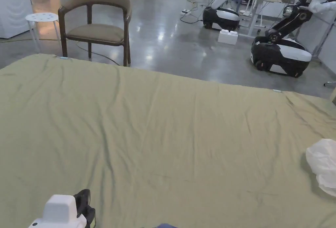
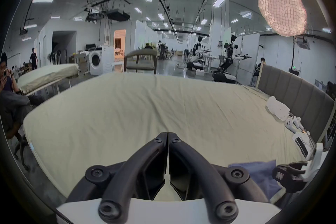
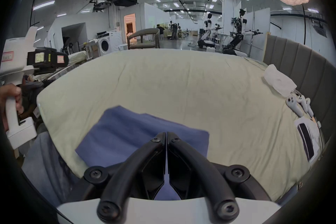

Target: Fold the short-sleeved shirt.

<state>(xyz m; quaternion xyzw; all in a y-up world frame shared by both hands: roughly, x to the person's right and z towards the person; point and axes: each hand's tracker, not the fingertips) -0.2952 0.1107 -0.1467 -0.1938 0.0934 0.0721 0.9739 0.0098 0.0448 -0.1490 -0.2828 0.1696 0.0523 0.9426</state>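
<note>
Right gripper view: the right gripper (image 3: 166, 134) has its jaws pressed together with nothing between them, poised over the blue shirt (image 3: 138, 135), which lies folded flat near the bed's (image 3: 181, 86) front edge. Left of the shirt, the left gripper (image 2: 167, 135) is likewise clenched empty above bare sheet.

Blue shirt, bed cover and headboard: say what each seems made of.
Blue shirt: a soft matte woven or knit cloth, lying in flat folds without shine. Bed cover: thin matte pale green fabric, probably cotton, with fine creases. Headboard: grey padded upholstery, stitched into vertical panels; fabric or faux leather, unclear.
</note>
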